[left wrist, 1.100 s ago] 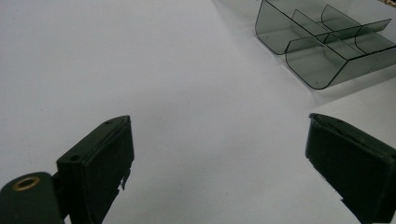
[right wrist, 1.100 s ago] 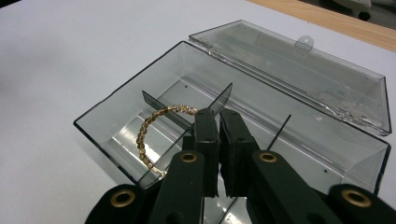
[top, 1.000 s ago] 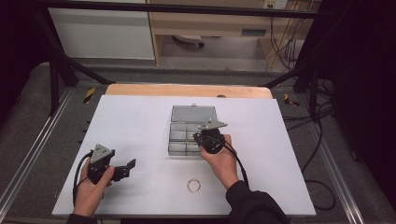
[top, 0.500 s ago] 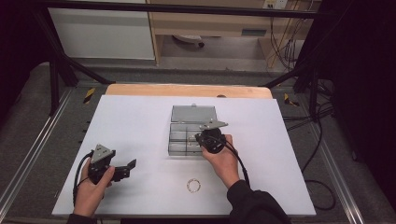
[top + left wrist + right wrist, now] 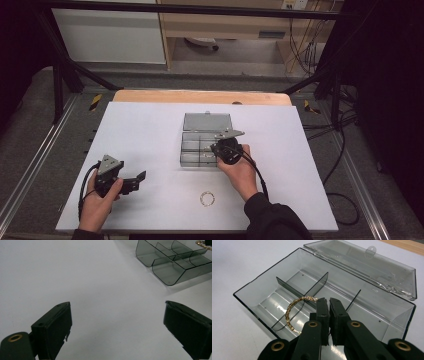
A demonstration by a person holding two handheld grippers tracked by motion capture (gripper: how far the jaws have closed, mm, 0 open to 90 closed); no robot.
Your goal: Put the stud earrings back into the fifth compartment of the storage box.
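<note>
On the white table stands a clear grey organizer box with its lid folded open and lying flat behind it. In the right gripper view, thin dividers split the inside of the box into several compartments, and the open lid has a small round tab at its far edge.

The right gripper is at the near right corner of the box, held in the person's right hand. Its two black jaws are pressed almost together, with only a thin slit between them, and they pinch a gold bracelet of small beads. The bracelet hangs as a curved arc to the left of the right gripper, above the compartments at the near side of the box (it seems to sit across one divider, but whether it touches the bottom cannot be told). In the left gripper view a small piece of the same gold chain shows at the top right edge, over the box.

The left gripper is well apart from the box, low over the bare table at the near left, in the person's left hand. Its jaws are spread wide, with nothing between them.

A second ring-shaped bracelet lies flat on the table near the front edge, between the two hands and closer to the right forearm.
</note>
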